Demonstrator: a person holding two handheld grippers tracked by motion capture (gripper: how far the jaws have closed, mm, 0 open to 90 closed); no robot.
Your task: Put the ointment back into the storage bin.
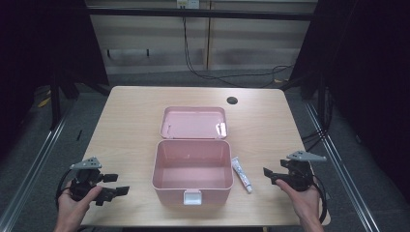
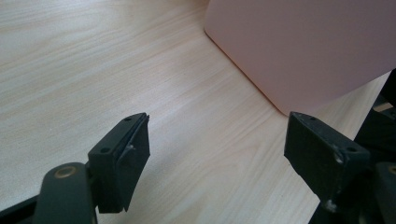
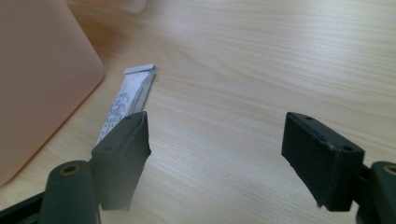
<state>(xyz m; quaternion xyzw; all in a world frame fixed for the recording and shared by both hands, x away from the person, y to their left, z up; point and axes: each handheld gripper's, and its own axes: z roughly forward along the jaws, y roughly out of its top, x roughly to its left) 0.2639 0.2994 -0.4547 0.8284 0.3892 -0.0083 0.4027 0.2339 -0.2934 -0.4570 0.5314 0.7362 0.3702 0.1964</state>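
A pink box (image 1: 192,170) stands open near the front middle of the wooden table (image 1: 130,111), its lid (image 1: 194,122) laid back flat behind it and its inside bare. A small white tube (image 1: 241,174) lies on the table just right of the box; in the right gripper view the tube (image 3: 128,98) runs beside the box wall (image 3: 42,79). My left gripper (image 1: 115,184) is held at the front left, jaws open and nothing between them, and the box side (image 2: 299,46) shows ahead of it. My right gripper (image 1: 269,176) is held at the front right, open and holding nothing, a short way right of the tube.
A round cable hole (image 1: 232,100) sits in the table's far right part. Black cables (image 1: 227,72) run across the floor behind the table. A white latch (image 1: 192,196) hangs at the box's front. Bare wood lies on either side of the box.
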